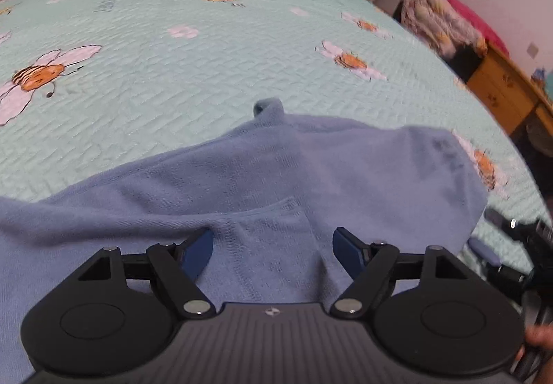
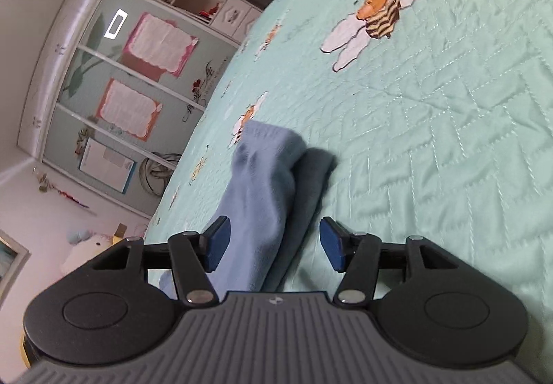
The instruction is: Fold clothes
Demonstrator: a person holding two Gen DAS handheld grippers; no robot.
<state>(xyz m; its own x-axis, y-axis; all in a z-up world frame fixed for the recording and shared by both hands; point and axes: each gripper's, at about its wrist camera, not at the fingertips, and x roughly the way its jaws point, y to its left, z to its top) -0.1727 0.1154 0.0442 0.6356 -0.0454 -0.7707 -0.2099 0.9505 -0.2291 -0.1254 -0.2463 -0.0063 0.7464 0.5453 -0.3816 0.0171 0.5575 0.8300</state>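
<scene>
Both grippers — left [image 1: 273,251], right [image 2: 273,242] — hover agape over blue garment [image 1: 242,183] on quilt [image 1: 207,73].

R gripper [image 2: 273,242] jaws spread wide, nothing clamped | blue garment [image 2: 259,190] btwn fingers, runs far-left, lifted, shadow to its right | mint bee-print quilt [image 2: 432,142] under & right | wardrobe doors [image 2: 114,90] far left
</scene>
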